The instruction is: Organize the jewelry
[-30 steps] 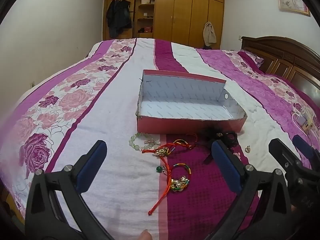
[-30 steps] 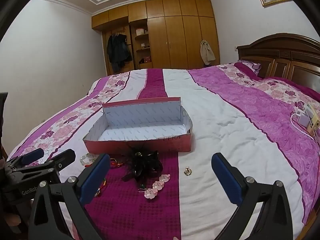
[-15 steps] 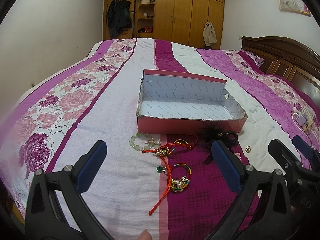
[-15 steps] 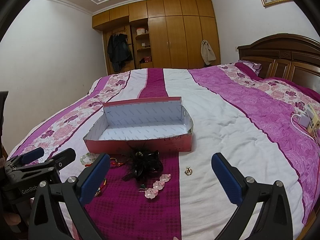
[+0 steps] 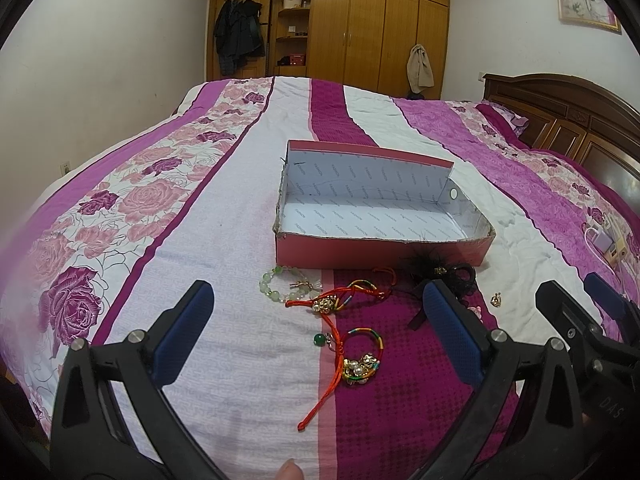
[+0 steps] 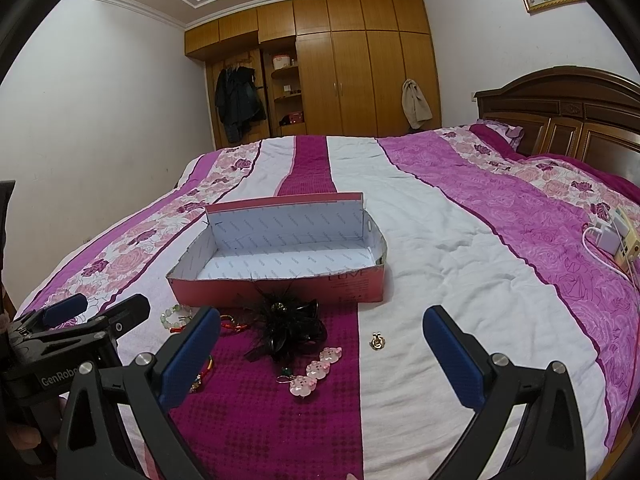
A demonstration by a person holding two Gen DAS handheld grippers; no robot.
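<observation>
An open pink box (image 5: 380,250) (image 6: 280,290) with a white lining stands empty on the bed. In front of it lie a green bead bracelet (image 5: 280,288), a red cord bracelet (image 5: 344,298), another red cord with gold charms (image 5: 360,364), a black feathery hair piece (image 6: 286,326), pink pig clips (image 6: 318,372) and a small gold earring (image 6: 377,341). My left gripper (image 5: 316,336) is open and empty above the red cords. My right gripper (image 6: 320,356) is open and empty above the pig clips.
The bed has a purple, white and floral cover (image 5: 120,216). A white charger and cable (image 6: 608,240) lie at the right. A wooden headboard (image 6: 560,120) is far right, a wardrobe (image 6: 352,80) at the back.
Both grippers have barely moved; the views have shifted very slightly. Nothing was taken hold of or let go.
</observation>
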